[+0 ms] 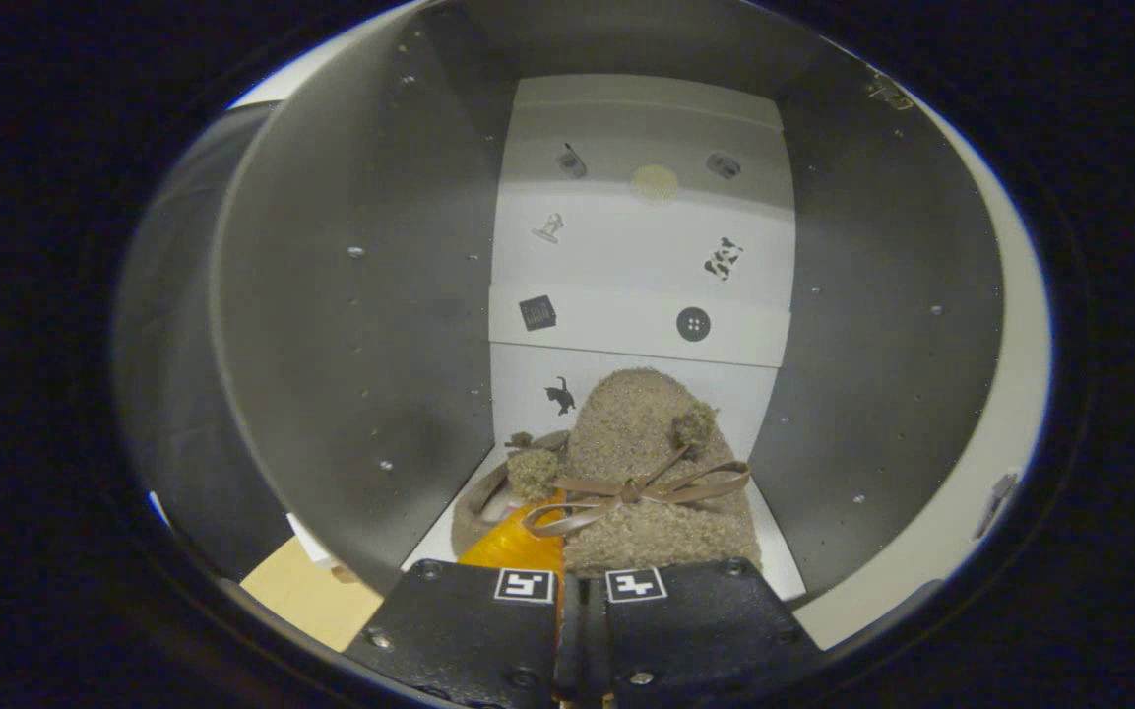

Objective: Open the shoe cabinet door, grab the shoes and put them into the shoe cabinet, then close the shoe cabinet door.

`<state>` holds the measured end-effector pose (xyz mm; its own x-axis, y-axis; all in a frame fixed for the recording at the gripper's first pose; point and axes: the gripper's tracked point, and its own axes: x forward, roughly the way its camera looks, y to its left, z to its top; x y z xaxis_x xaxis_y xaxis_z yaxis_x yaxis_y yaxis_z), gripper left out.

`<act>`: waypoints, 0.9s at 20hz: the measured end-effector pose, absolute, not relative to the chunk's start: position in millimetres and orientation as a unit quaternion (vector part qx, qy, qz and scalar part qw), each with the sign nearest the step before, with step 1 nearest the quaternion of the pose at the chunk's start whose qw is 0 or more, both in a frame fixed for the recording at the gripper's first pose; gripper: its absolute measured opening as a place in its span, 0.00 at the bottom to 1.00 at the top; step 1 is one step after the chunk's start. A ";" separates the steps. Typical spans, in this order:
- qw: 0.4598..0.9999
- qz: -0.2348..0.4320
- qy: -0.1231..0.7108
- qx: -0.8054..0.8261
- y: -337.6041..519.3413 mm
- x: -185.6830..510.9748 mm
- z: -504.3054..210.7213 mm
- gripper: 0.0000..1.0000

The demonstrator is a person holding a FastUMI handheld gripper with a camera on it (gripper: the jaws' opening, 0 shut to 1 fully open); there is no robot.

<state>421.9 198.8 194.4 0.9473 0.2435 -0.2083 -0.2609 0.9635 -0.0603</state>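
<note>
The gripper [582, 591] reaches into the open shoe cabinet [360, 325], its jaws nearly closed, apparently pinching the heel of a fuzzy tan slipper [646, 443] at twelve o'clock. A second slipper [493, 492] lies at ten o'clock. Releasing and closing the door remain.

Claw [582, 601] level, fingers nearly closed together.

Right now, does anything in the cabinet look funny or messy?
A little. The fuzzy shoe with the ribbon bow leans on the second shoe rather than sitting beside it. The gripper looks shut on the fuzzy shoe's near edge. Nothing looks broken or spilled.
</note>
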 end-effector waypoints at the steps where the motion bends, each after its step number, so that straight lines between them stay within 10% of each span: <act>1: 0.986 0.127 0.104 -0.042 197.9 436.1 194.6 0.07; 15: 0.976 0.064 0.204 0.030 186.1 547.7 128.0 0.09; 18: 0.972 0.067 0.223 0.038 188.4 550.5 122.8 0.24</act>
<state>550.5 188.4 122.8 0.8911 0.1476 -0.4292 -0.1135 0.9881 0.1041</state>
